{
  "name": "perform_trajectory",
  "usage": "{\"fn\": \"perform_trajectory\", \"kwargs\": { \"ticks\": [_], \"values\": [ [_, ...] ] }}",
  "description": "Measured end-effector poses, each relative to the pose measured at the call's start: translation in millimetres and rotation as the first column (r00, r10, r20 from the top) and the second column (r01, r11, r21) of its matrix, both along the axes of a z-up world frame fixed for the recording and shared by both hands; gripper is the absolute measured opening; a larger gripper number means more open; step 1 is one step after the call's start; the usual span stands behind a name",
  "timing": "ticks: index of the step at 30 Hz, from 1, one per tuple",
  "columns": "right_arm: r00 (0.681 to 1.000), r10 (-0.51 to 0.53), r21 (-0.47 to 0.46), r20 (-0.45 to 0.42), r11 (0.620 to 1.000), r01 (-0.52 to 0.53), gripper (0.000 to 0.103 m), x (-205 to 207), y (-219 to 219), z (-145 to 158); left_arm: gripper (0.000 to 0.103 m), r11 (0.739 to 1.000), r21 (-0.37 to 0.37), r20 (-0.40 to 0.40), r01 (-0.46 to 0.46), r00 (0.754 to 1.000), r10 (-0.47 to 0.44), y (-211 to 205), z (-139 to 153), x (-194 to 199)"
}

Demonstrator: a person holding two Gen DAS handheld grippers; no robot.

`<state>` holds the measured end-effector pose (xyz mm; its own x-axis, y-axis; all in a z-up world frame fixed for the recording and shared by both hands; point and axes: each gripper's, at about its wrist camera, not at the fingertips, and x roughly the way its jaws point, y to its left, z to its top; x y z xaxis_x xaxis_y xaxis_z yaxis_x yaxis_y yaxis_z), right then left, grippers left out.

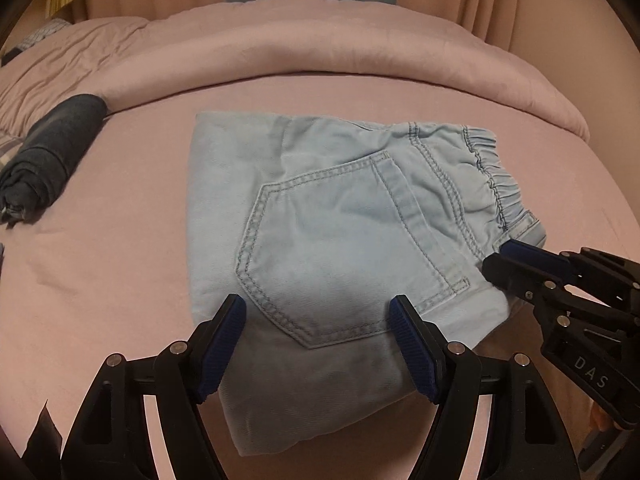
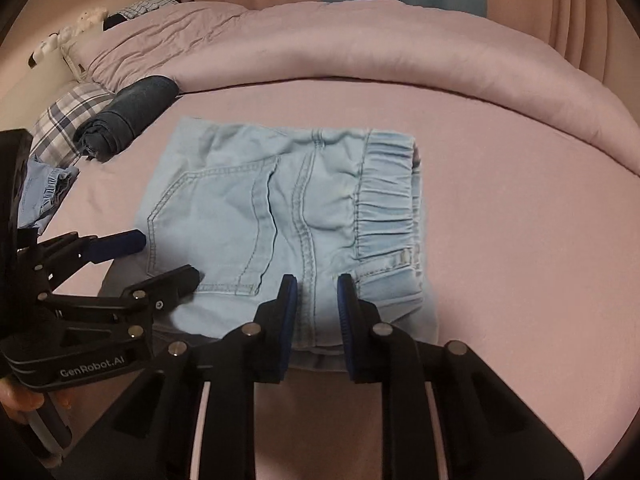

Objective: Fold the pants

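- The light blue denim pants (image 1: 340, 216) with the elastic waistband are lying folded into a compact rectangle on the pink bedsheet (image 1: 120, 260), long axis running left to right, waistband end toward the right.
- The left gripper (image 1: 316, 316) is hovering over the near edge with its jaws spread wide, nothing pinched.
- The right gripper (image 2: 316, 300) is sitting at the near edge by the waistband, jaws narrowed but a gap showing; I can't tell if it's pinching the denim.
- Looks to me like the right hand is nearer the waistband end, so any next fold would probably be going right to left.
- A rolled dark garment (image 2: 128, 116) is sitting well apart, far left.
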<state>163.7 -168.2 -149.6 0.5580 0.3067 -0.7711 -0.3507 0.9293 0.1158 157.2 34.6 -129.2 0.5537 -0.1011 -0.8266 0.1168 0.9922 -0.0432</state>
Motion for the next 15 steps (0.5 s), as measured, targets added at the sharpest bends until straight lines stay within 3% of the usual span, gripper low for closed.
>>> {"fn": "perform_trajectory", "kwargs": {
  "ticks": [4, 10, 11, 13, 15],
  "values": [
    [1.0, -0.004, -0.007, -0.004, 1.0, 0.004, 0.02, -3.5, 1.8, 9.7, 0.075, 1.0, -0.012, -0.009, -0.017, 1.0, 0.017, -1.3, 12.1, -6.5],
    [0.999, -0.007, 0.027, 0.051, 1.0, 0.006, 0.024, -25.8, 1.2, 37.0, 0.076, 0.999, -0.022, 0.046, -0.038, 0.998, 0.039, -0.6, 42.6, -30.4],
    [0.998, -0.009, 0.026, 0.06, 1.0, 0.007, 0.027, -29.5, 0.5, 42.4, 0.077, 0.999, -0.026, 0.052, -0.044, 0.998, 0.046, 1.5, 48.5, -36.4],
    [0.997, -0.017, 0.023, 0.081, 1.0, 0.015, 0.043, -39.6, -0.9, 54.7, 0.089, 0.998, -0.039, 0.061, -0.058, 0.996, 0.06, 4.0, 64.0, -47.4],
    [0.993, -0.029, 0.024, 0.115, 0.999, 0.027, 0.064, -52.3, -3.7, 70.9, 0.092, 0.997, -0.049, 0.069, -0.059, 0.996, 0.062, 4.9, 76.1, -55.1]
  ]
}}
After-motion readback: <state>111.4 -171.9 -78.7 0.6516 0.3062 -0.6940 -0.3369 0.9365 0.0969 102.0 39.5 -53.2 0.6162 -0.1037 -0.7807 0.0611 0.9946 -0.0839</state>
